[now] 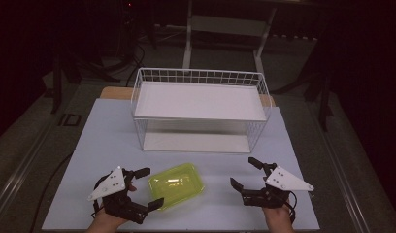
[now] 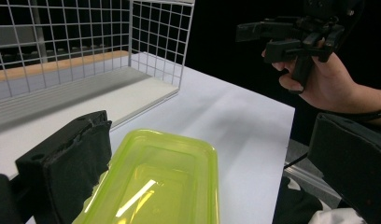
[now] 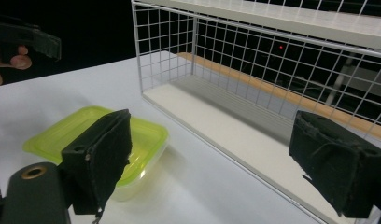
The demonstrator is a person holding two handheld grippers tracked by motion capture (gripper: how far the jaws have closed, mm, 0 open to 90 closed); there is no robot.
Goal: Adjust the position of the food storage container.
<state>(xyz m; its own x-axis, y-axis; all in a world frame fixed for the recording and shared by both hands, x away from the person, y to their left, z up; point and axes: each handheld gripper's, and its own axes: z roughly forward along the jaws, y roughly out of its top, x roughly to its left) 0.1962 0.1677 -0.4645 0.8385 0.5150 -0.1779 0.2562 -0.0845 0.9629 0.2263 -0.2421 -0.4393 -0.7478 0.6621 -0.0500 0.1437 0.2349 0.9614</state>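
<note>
Currently your left gripper [image 1: 150, 188] has its fingers spread around the near left end of the green container [image 1: 177, 185] on the bench [image 1: 108, 141]; right gripper [image 1: 244, 171] fingers spread, holding nothing.

High view: fixed above the person's side, looking forward and down over the whole worktop [image 1: 113, 141], far enough to take in the wire shelf [image 1: 200, 109] at the back. Left gripper view: low, close over the yellow-green container [image 2: 165, 182], facing across the worktop toward the right tool [image 2: 291, 39]. Right gripper view: low, facing the wire shelf [image 3: 272, 93] obliquely, container [image 3: 86, 135] at its left. All three views share container, shelf and worktop.
</note>
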